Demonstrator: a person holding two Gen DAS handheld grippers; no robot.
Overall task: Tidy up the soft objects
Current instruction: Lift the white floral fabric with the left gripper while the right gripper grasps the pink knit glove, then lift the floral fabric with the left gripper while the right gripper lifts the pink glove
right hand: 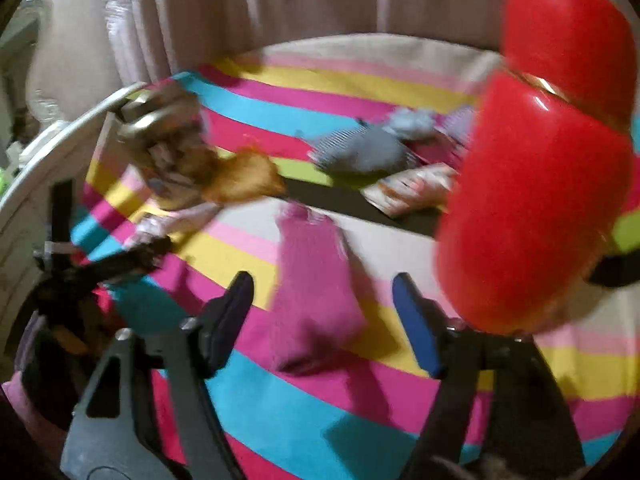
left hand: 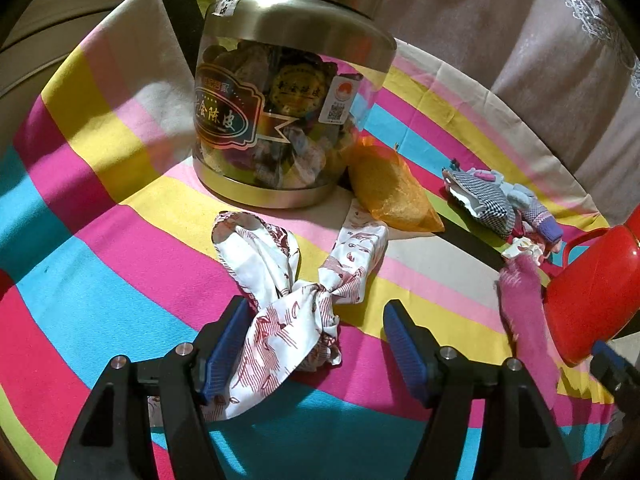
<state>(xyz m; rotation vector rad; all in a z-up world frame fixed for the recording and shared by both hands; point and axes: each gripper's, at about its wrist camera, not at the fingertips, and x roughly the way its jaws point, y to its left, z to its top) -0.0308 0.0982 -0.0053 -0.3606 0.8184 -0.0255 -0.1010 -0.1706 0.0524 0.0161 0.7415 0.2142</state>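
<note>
The left tool (left hand: pixel 314 344) stands wide open at the bottom of its view, gripping nothing; the knotted white cloth with red print (left hand: pixel 296 292) lies between its blue pads, touching the left one, on the striped bench (left hand: pixel 100 208). The right tool (right hand: pixel 324 316), blurred, is also open and empty, with the pink cloth (right hand: pixel 316 280) between its pads, beside the red glossy container (right hand: pixel 532 200).

I see round table under striped cloth (left hand: pixel 120 240). Landmark: steel-lidded jar (left hand: pixel 288 92) at centre. Printed white cloth (left hand: pixel 296 292) in front of jar; orange pouch (left hand: pixel 392 188) touching its right base; checked doll (left hand: pixel 492 196) farther right; pink cloth (left hand: pixel 524 316) and red flask (left hand: pixel 596 284) right-front.
</note>
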